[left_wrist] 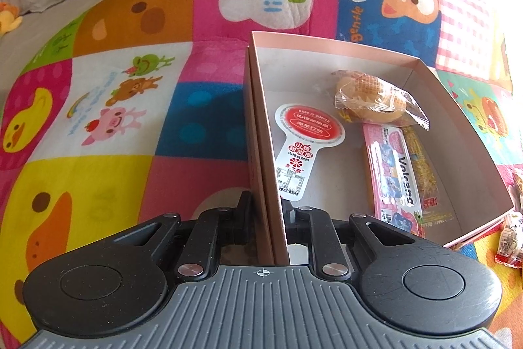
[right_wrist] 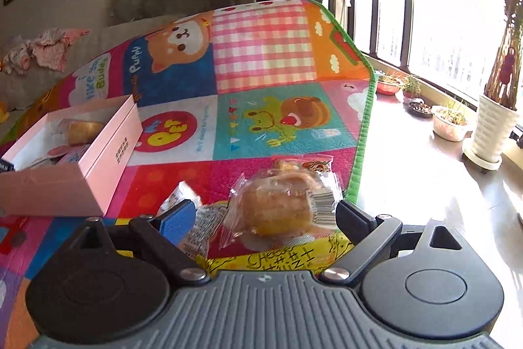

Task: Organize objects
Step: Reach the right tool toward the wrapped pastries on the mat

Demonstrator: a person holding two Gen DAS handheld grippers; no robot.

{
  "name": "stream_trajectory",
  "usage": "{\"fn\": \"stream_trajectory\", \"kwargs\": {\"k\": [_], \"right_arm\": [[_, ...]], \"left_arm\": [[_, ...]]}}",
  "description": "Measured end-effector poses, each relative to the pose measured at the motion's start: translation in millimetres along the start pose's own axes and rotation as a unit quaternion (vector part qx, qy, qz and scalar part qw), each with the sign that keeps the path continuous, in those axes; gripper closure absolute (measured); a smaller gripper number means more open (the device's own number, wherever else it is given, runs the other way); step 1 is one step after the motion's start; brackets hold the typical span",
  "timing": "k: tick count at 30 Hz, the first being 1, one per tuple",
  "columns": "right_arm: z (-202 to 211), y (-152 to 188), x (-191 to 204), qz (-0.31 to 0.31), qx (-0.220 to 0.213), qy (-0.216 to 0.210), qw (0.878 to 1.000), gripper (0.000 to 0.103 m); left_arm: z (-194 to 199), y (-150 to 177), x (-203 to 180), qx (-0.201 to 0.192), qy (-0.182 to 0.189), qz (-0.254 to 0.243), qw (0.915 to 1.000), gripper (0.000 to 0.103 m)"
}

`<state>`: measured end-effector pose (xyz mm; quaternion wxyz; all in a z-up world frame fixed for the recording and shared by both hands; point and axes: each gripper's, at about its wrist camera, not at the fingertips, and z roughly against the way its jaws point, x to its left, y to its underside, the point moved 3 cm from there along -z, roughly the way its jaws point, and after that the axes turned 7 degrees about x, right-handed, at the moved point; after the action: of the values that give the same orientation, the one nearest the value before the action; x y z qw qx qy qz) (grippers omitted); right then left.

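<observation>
L gripper (left_wrist: 266, 211) pinches the pink box (left_wrist: 261, 133) wall (snacks inside). R gripper (right_wrist: 266, 215) spread wide around a wrapped pastry (right_wrist: 278, 205) on the mat (right_wrist: 261, 54).

Patchwork cartoon play mat (right_wrist: 261, 61), green-edged: bore one open pink box (right_wrist: 108, 146), wrapped pastry (right_wrist: 281, 201), and small wrapped candies (left_wrist: 510, 241) beside the box.

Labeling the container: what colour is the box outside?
Pale pink box, seen best in the right wrist view.
</observation>
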<state>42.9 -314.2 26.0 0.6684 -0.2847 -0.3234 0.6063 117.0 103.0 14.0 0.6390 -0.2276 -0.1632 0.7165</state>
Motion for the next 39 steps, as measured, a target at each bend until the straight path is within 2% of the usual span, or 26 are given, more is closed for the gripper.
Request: {"fn": "stream_trajectory", "kwargs": {"k": [3, 5, 6, 7, 8, 14, 18, 19, 21, 23, 27, 28, 30, 31, 32, 39], "right_arm": [[-18, -20, -32, -0.074, 0.010, 0.016, 0.997, 0.012], [-29, -22, -48, -0.112, 0.021, 0.032, 0.993, 0.030], [-34, -19, -53, -0.128, 0.033, 0.039, 0.991, 0.035], [-37, -14, -55, -0.140, 0.044, 0.034, 0.989, 0.044], [-36, -7, -55, -0.150, 0.043, 0.021, 0.988, 0.046], [-10, 18, -16, -0.107, 0.058, -0.046, 0.992, 0.046], [10, 32, 15, -0.070, 0.082, -0.123, 0.987, 0.045], [14, 33, 19, -0.061, 0.080, -0.130, 0.986, 0.045], [24, 29, 23, -0.042, 0.061, -0.116, 0.990, 0.038], [31, 23, 19, -0.035, 0.031, -0.084, 0.995, 0.026], [21, 16, -4, -0.067, 0.017, -0.040, 0.997, 0.025], [15, 15, -10, -0.078, 0.021, -0.033, 0.996, 0.027], [4, 17, -24, -0.099, 0.036, -0.024, 0.994, 0.040], [-2, 20, -29, -0.109, 0.047, -0.023, 0.993, 0.053], [-5, 24, -31, -0.115, 0.057, -0.024, 0.991, 0.059], [-1, 37, -11, -0.098, 0.085, -0.078, 0.988, 0.061]], "left_arm": [[0, 1, 1, 0.000, 0.004, 0.003, 1.0000, 0.085], [0, 2, 2, 0.000, 0.008, 0.007, 0.9999, 0.085], [1, 2, 2, 0.000, 0.009, 0.007, 0.9999, 0.085], [1, 2, 2, 0.000, 0.009, 0.007, 0.9999, 0.085], [1, 2, 3, 0.001, 0.009, 0.007, 0.9999, 0.085], [1, 2, 2, 0.001, 0.007, 0.008, 0.9999, 0.085], [1, 3, 4, 0.003, 0.011, 0.009, 0.9999, 0.085], [1, 2, 4, 0.003, 0.011, 0.009, 0.9999, 0.085], [1, 2, 4, 0.003, 0.012, 0.010, 0.9999, 0.085], [1, 2, 4, 0.003, 0.012, 0.011, 0.9999, 0.085], [1, 3, 4, 0.003, 0.012, 0.011, 0.9999, 0.085], [1, 3, 4, 0.003, 0.012, 0.010, 0.9999, 0.085], [1, 3, 4, 0.003, 0.012, 0.011, 0.9999, 0.085], [1, 3, 4, 0.003, 0.012, 0.011, 0.9999, 0.085], [1, 3, 4, 0.003, 0.012, 0.011, 0.9999, 0.085], [1, 3, 4, 0.003, 0.012, 0.011, 0.9999, 0.085]]}}
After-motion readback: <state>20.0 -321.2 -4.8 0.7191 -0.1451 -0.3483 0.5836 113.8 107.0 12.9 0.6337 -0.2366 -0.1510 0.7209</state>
